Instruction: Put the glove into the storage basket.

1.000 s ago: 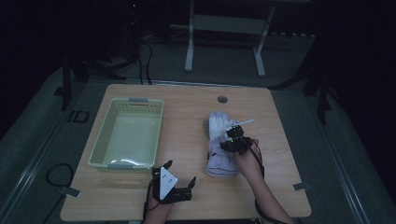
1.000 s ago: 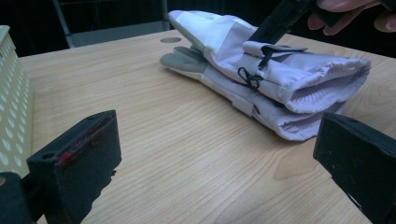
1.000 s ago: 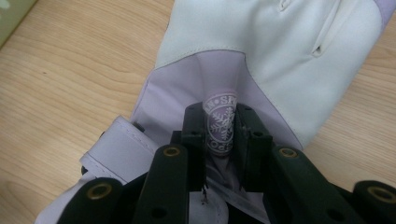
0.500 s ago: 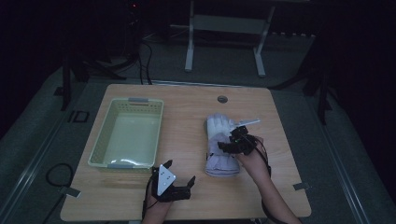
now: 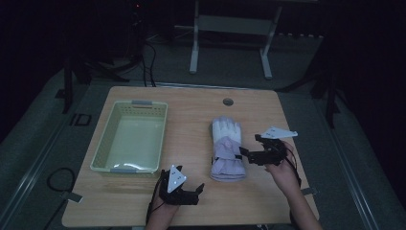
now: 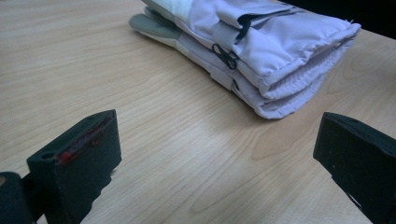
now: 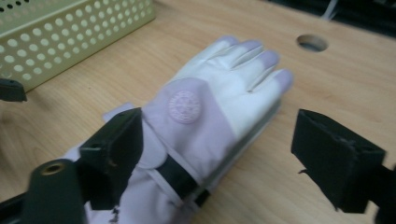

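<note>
The table [image 6: 140, 140] under both claws is pale wood with a smooth, faintly satin finish and visible grain. Ahead of the right gripper [image 7: 215, 154], between its spread jaws, lies a pair of gloves [image 7: 205, 116] in soft matt lilac cloth, with smoother off-white palm panels, a round embossed patch, a black strap and a ribbed cuff. The gripper jaws are matt black, slightly rough plastic. Beyond the gloves, a perforated basket [image 7: 70, 32] looks like pale green plastic with a dull sheen.

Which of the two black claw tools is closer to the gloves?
The right gripper, beside the stacked pale lilac gloves, its jaws just opened and empty. The left gripper sits farther off, near the table's front edge.
</note>
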The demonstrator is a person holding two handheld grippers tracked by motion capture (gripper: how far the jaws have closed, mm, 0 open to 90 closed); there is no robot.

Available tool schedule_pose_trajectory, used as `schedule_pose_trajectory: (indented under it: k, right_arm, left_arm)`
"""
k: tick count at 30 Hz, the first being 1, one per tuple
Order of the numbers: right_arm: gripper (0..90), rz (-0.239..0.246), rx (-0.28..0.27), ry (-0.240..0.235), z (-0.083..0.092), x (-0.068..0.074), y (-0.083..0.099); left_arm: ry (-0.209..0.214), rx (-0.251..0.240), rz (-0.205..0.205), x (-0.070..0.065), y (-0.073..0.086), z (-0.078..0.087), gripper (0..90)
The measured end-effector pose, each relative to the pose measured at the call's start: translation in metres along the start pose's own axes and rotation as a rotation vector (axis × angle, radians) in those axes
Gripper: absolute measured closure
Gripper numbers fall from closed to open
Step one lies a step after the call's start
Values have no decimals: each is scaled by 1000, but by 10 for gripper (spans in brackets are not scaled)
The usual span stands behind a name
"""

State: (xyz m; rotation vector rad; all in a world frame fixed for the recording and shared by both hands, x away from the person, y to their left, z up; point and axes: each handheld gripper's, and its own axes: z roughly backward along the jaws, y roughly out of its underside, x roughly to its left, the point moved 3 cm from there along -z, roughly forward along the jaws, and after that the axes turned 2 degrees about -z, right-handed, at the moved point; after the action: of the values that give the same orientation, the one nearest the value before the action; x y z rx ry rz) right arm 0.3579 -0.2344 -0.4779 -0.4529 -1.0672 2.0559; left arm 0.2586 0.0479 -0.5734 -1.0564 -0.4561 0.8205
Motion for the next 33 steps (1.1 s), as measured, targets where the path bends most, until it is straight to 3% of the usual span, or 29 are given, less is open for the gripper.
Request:
schedule_pose_trajectory:
  k: [3, 7, 14, 18, 19, 22, 24, 26, 30, 33]
  right_arm:
    - [162, -5, 8, 13, 7, -7, 6]
    - [138, -50, 17, 43, 11, -16, 14]
    - [108, -36, 16, 53, 6, -14, 17]
    - [222, -42, -8, 57, 3, -16, 14]
    - [294, -44, -7, 60, 1, -17, 13]
    - [516, -52, 15, 51, -5, -18, 9]
    - [552, -46, 30, 35, -11, -16, 7]
    - [614, -48, 44, 15, -16, -13, 7]
    - [606, -72, 60, -8, -28, -10, 11]
    - [545, -93, 66, -16, -35, -10, 17]
  left_arm:
    - [42, 37, 22, 0, -7, -2, 8]
    - [73, 73, 23, 0, -18, -7, 8]
    - [122, 70, 12, 0, -50, -21, 8]
    - [122, 71, 10, 1, -68, -32, 8]
    - [130, 75, 27, 1, -74, -36, 8]
    - [106, 84, 21, 0, -84, -44, 36]
    - [81, 96, 21, -1, -89, -50, 141]
    - [80, 114, 24, -4, -92, -56, 150]
    - [25, 185, 55, -9, -86, -64, 219]
    - [26, 251, 129, -11, -74, -68, 221]
